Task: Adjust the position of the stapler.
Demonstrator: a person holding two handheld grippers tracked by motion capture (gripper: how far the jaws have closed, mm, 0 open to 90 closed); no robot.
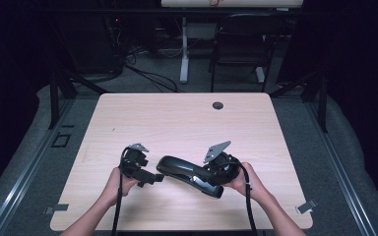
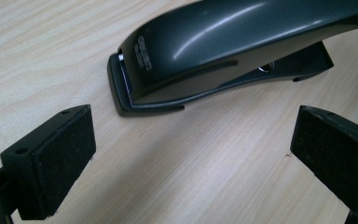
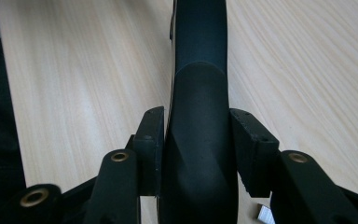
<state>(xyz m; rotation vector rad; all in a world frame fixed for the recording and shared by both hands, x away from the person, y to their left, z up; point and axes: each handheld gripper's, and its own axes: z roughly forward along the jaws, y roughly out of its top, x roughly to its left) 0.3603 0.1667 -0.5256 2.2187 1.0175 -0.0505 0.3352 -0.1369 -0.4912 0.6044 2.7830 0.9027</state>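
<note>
A glossy black stapler (image 1: 184, 169) lies on the pale wooden table (image 1: 177, 118), near its front edge. My right gripper (image 1: 205, 177) is shut on the stapler's rear end; in the right gripper view both pads (image 3: 150, 140) press the sides of the stapler's body (image 3: 200, 93). My left gripper (image 1: 156, 178) sits just left of the stapler's front. In the left gripper view the left gripper (image 2: 186, 158) is open, with only bare wood between its pads (image 2: 60, 163). The stapler's nose (image 2: 205, 51) lies a little beyond them, untouched.
A round cable hole (image 1: 218, 105) sits near the table's far edge. A dark chair (image 1: 241, 44) and a white desk leg (image 1: 183, 49) stand beyond the table. Tape markers (image 1: 56, 209) mark the floor at the front corners.
</note>
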